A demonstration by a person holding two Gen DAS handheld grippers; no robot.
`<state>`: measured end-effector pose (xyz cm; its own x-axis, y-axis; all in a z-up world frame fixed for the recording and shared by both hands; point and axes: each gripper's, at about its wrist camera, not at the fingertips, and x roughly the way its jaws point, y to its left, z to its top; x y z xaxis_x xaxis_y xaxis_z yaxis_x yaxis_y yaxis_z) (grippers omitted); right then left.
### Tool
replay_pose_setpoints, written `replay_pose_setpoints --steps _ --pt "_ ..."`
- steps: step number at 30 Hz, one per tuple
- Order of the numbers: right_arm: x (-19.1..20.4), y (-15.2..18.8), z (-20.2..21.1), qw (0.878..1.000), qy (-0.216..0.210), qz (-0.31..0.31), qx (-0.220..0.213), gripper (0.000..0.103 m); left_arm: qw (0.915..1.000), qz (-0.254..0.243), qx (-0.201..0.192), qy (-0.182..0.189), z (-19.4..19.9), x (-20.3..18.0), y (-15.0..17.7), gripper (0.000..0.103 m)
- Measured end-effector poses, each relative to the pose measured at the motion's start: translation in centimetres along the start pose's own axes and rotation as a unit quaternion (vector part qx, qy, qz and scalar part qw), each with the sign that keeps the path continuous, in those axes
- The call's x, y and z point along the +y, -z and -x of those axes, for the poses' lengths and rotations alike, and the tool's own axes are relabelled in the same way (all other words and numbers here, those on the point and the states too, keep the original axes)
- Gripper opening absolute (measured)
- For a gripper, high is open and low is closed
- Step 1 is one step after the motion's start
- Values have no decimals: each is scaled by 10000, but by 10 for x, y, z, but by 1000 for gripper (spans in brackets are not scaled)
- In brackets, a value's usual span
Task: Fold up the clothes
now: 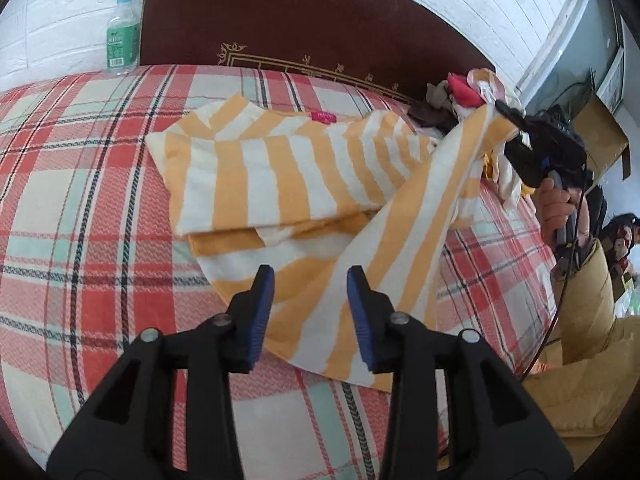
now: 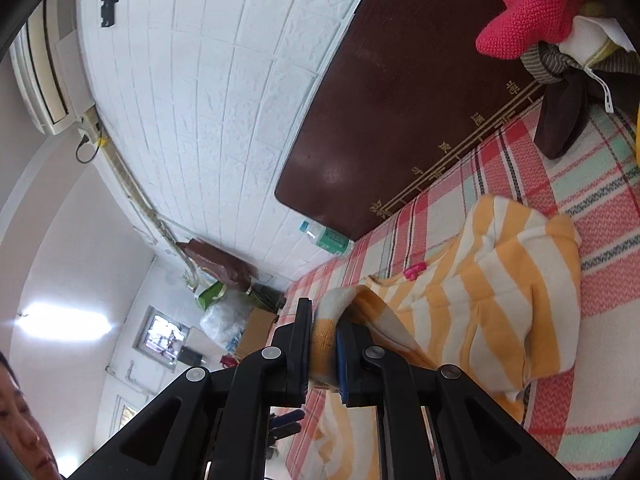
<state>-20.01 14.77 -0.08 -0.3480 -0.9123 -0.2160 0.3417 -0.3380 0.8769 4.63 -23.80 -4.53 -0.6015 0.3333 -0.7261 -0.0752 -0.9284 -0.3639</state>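
Observation:
An orange-and-white striped garment (image 1: 280, 176) lies partly folded on the plaid bed cover (image 1: 80, 184). My left gripper (image 1: 310, 280) hovers open just above its near edge, with nothing pinched between the blue pads. My right gripper (image 1: 516, 120) holds one end of the cloth lifted off the bed at the right, so a striped band stretches up from the bed to it. In the right wrist view, the right gripper (image 2: 324, 320) is shut on a bunched bit of the striped garment (image 2: 480, 300).
A pile of other clothes (image 1: 460, 92), with a pink knit piece (image 2: 524, 20), sits by the dark headboard (image 1: 300, 20). A water bottle (image 1: 122, 32) stands at the bed's far left corner. A person's mustard sleeve (image 1: 584, 320) is at the right.

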Motion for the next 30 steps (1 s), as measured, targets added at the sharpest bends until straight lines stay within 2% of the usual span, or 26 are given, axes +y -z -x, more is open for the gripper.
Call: replay_pose_setpoints --steps 5,7,8,10,11,14,15,16,17,19,23,24,25,26,28,30 --pt "-30 -34 -35 9969 767 -125 135 15 9998 119 -83 -125 -9 5 -12 41" --pt "-44 -38 -55 9904 1321 -53 394 40 9998 60 18 -191 -15 4 -9 41" --pt "-47 -39 -62 9850 1645 103 513 43 9997 21 78 -231 -19 3 -6 41" --pt "-51 -39 -70 9715 2233 439 660 43 9994 -41 187 -288 -25 2 -1 41" --pt "-49 -38 -66 9703 2286 504 617 43 9994 -29 221 -256 -26 3 2 41" --pt "-27 -21 -36 9790 1839 824 293 46 9994 148 251 -163 -26 12 12 41" --pt "-17 -8 -26 9814 1616 980 331 48 9993 220 261 -141 -25 16 16 41" --pt "-7 5 -18 9830 1392 1131 380 56 9991 301 276 -116 -25 20 19 42" --pt "0 21 -15 9835 1171 1217 652 64 9988 388 298 -71 -24 24 23 42" --pt "13 62 -15 9786 904 1395 1214 64 9983 481 338 40 -23 28 32 42" --pt "12 129 -38 9603 1080 1493 2093 64 9975 475 448 285 -21 23 50 43" --pt "7 139 -44 9580 1143 1447 2196 64 9968 497 471 422 -22 20 54 49" --pt "2 147 -50 9566 1244 1386 2240 64 9956 530 506 586 -24 16 58 56" --pt "0 151 -53 9575 1241 1317 2245 64 9942 557 549 744 -28 11 62 58" --pt "-6 158 -59 9592 1232 1182 2252 64 9913 585 639 987 -36 1 67 59" --pt "-6 160 -59 9616 1164 1154 2202 64 9909 609 626 1020 -49 -10 65 59"
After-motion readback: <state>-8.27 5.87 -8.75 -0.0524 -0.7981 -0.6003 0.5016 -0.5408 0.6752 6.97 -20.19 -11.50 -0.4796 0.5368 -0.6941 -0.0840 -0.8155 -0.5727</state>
